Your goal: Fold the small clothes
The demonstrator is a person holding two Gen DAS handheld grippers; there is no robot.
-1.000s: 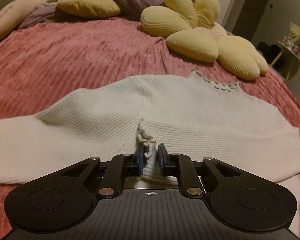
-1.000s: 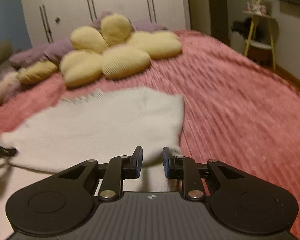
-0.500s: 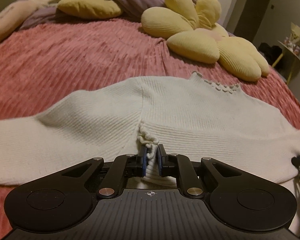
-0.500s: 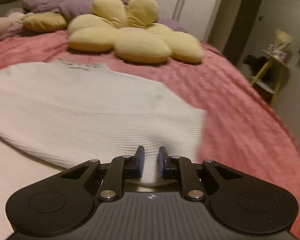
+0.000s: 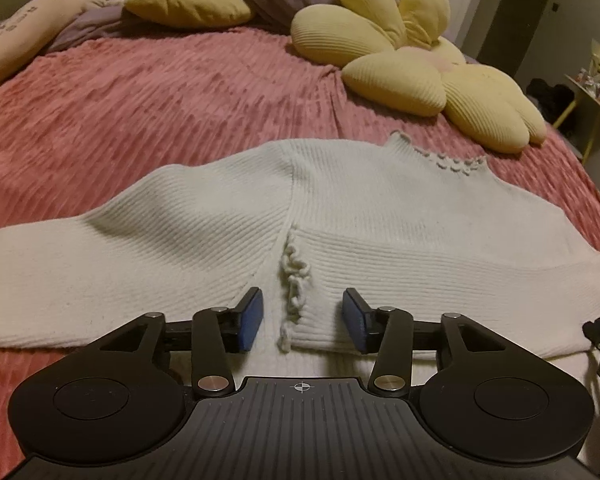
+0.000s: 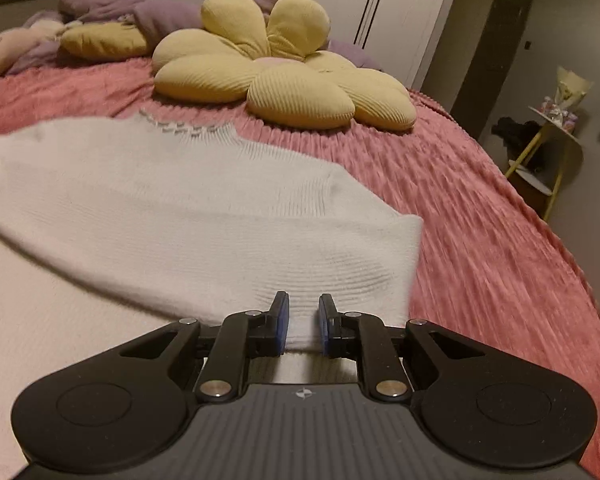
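sweater (image 5: 380, 216) flat on bed (image 5: 180, 112), one sleeve out | soft, light, stretchy knit, likely sags | your left gripper (image 5: 302, 321) spread wide over hem | your right gripper (image 6: 303, 329) narrow around hem edge, not clamped | pinch ribbed hem.

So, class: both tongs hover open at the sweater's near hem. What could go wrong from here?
1. The left tongs straddle the loose knitted loops; closing could snag them.
2. The right tongs sit near the sweater corner; a shallow pinch may slip.
3. The flower cushion may block a far fold.
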